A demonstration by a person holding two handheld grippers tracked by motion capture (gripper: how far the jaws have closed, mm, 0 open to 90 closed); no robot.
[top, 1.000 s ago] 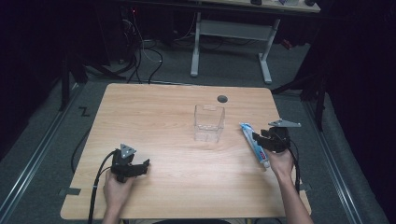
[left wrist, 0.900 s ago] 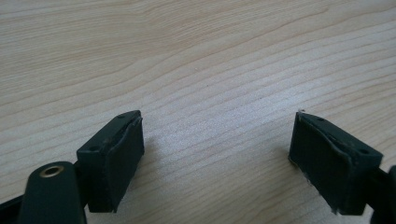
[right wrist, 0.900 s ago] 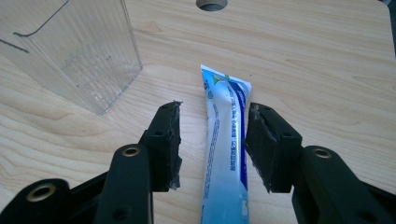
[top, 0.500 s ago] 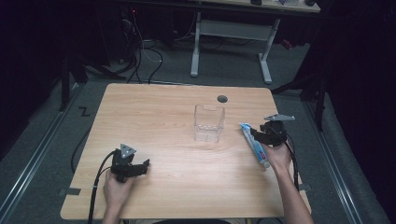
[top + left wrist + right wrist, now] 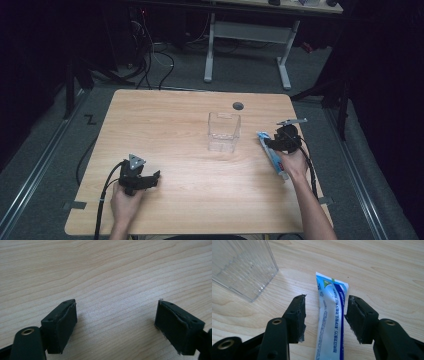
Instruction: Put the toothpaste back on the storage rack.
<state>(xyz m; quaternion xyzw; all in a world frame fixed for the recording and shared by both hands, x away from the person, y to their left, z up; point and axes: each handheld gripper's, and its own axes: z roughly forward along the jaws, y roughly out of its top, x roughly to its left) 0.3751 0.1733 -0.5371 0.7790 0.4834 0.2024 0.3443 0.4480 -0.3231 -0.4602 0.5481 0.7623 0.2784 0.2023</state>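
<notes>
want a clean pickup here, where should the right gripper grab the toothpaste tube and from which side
Grip the toothpaste tube across its flat body, just below the crimped end, coming down from above. It lies flat on the table, so only its long edges are free. The right gripper, whose jaws have just been opening, already straddles it without touching.

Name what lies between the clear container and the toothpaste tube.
Nothing: in the high view, bare table separates the clear container from the toothpaste tube.

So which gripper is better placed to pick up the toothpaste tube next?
The right gripper: its open jaws already straddle the toothpaste tube lying beside the clear container. The left gripper sits far across the table, over bare wood.
</notes>
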